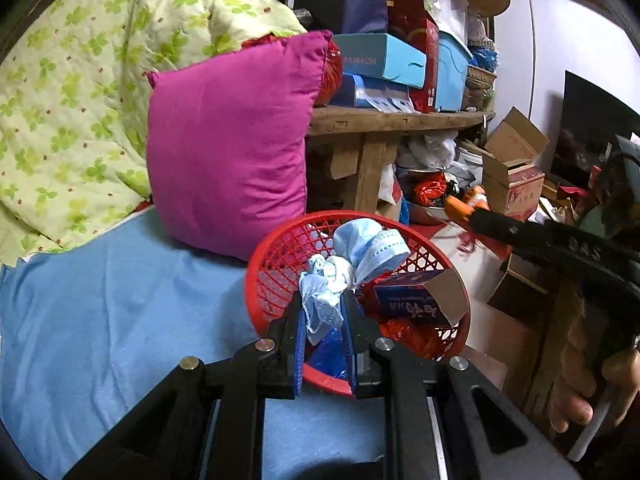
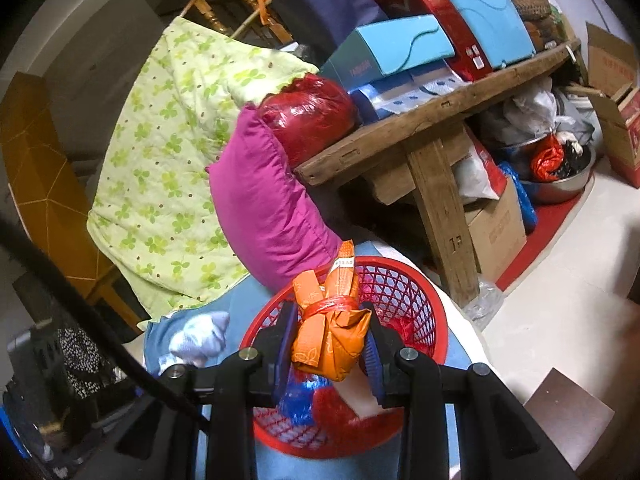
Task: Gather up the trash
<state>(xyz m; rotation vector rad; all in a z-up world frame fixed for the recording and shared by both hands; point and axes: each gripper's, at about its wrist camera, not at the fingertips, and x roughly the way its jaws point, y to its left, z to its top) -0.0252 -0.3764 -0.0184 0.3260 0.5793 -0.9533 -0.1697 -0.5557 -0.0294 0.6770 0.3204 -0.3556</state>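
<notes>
You've got a red plastic lattice basket (image 1: 276, 264) on matt blue cloth (image 1: 100, 320). At its 12 o'clock: rough bare-wood bench (image 1: 400, 120); at 10, matt magenta fabric pillow (image 1: 228, 140). Glossy red bag (image 2: 308, 116).

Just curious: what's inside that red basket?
Inside the red basket: a small printed box, red plastic and a blue bag. Anything beneath them is hidden.

Both wrist views, close above red basket (image 1: 280, 256)

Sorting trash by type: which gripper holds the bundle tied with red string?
The right gripper: its orange bundle is string-tied; the left gripper holds blue face masks.
</notes>
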